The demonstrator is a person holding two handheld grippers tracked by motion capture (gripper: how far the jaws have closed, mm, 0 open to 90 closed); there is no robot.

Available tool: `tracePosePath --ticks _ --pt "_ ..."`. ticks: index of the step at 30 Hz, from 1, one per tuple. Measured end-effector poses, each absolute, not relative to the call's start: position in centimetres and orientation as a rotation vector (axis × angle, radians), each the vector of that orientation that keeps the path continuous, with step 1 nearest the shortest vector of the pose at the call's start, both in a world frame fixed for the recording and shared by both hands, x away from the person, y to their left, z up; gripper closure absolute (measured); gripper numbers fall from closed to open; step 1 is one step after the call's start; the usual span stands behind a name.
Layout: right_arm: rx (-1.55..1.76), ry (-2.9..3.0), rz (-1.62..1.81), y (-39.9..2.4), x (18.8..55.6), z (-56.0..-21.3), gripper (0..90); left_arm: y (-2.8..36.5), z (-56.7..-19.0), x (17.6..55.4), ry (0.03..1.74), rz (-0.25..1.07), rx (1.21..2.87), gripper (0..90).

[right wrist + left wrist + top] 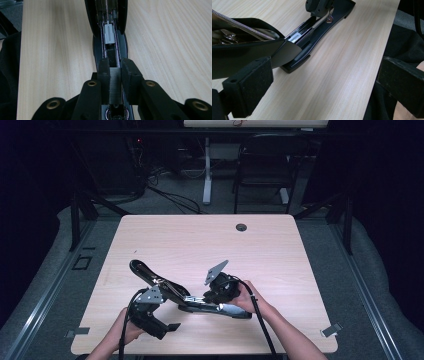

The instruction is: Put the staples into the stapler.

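While gripped, staples [115,85] between right tongs [115,75].

Light wood table [165,235] w/ grommet hole [241,227], grey carpet [45,285], black chair [265,165] behind, dark room.

Dark lab, bare wooden table [280,260], floor cables [170,195], chair [265,165]

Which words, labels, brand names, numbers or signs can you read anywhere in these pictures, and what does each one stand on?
None can be read.
The black stapler, lying open on the wooden table, shows no legible brand or number.
The strip of staples between the right gripper's jaws carries no print.
The left gripper and its foam pads bear no marking.
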State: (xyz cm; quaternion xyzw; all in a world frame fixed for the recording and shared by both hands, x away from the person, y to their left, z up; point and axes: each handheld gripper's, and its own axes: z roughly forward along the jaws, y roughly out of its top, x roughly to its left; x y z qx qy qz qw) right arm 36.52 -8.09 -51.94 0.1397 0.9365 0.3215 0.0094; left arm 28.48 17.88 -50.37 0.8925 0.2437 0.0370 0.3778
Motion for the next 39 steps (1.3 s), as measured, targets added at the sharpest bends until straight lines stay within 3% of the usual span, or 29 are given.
tracePosePath --ticks 39 --pt "0.338 2.937 1.033 -8.58 36.73 -52.27 78.1 17.79 -50.45 28.48 0.622 0.1 2.292 0.0"
